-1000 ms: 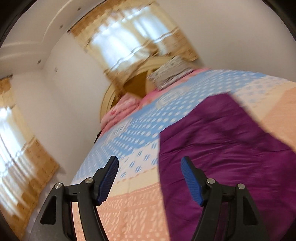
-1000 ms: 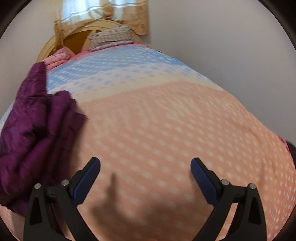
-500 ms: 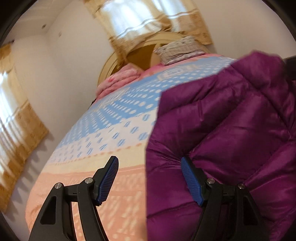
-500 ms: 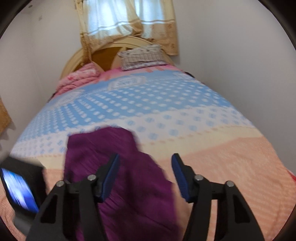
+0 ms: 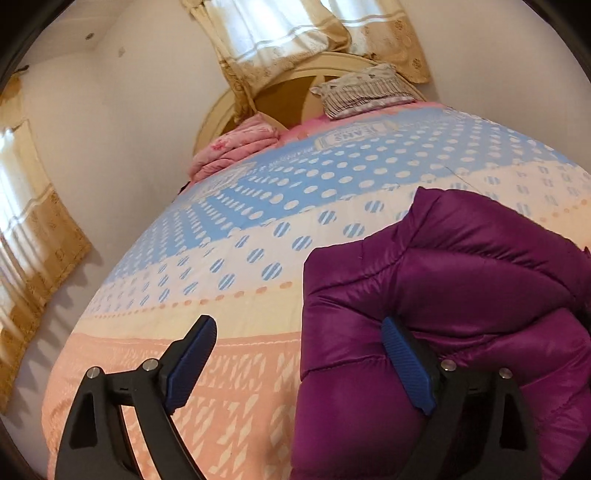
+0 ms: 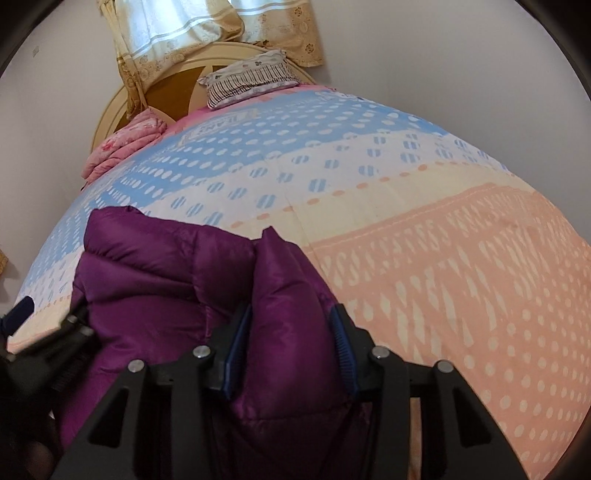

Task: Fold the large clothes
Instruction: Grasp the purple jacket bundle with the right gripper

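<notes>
A purple quilted puffer jacket (image 5: pixel 461 295) lies bunched on the bed, at the right of the left wrist view and at the lower left of the right wrist view (image 6: pixel 166 273). My left gripper (image 5: pixel 299 360) is open, its right finger against the jacket's left edge, its left finger over bare bedspread. My right gripper (image 6: pixel 291 345) is shut on a raised fold of the jacket, which stands up between its blue pads (image 6: pixel 341 343). The left gripper also shows at the left edge of the right wrist view (image 6: pixel 40 336).
The bed carries a bedspread (image 6: pixel 461 258) with blue dotted, cream and peach bands. A striped pillow (image 6: pixel 251 79) and a folded pink blanket (image 6: pixel 125 144) lie by the wooden headboard (image 5: pixel 295 85). Curtained windows (image 5: pixel 280 33) and white walls surround the bed.
My right gripper has moved onto the jacket and closed on a fold of it. The left gripper has stayed open and shifted along the jacket's left edge.
</notes>
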Motion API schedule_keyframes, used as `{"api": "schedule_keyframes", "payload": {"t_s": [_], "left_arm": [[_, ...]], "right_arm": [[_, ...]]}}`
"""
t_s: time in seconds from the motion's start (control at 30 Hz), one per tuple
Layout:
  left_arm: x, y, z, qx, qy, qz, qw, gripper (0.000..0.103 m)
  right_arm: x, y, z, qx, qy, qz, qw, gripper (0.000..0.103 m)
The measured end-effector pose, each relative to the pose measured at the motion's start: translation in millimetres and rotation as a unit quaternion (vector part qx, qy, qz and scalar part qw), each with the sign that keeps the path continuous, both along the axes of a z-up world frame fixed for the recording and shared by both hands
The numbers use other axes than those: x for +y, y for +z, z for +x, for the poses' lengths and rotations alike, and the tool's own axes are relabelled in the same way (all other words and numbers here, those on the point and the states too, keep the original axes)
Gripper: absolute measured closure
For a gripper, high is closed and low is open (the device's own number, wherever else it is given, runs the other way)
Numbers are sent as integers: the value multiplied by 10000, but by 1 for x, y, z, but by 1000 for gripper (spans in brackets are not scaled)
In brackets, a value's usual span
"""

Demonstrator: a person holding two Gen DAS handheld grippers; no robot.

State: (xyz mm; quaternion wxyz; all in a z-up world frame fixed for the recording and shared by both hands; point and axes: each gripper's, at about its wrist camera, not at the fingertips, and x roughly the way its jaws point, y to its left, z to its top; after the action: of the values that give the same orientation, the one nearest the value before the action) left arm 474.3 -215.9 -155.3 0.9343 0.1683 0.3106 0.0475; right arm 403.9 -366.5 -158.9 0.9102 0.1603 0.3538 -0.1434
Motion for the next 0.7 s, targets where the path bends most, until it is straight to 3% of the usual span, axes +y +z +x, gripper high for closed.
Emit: {"api": "schedule_keyframes", "payload": {"t_s": [0.23, 0.7], "left_arm": [[13, -12, 3, 176, 40, -358, 9992, 6], [14, -20, 9, 312, -18, -303, 9991, 6]], "right_arm": [[9, -7, 5, 123, 7, -217, 9997, 53], [15, -17, 12, 401, -43, -548, 9977, 53]]}}
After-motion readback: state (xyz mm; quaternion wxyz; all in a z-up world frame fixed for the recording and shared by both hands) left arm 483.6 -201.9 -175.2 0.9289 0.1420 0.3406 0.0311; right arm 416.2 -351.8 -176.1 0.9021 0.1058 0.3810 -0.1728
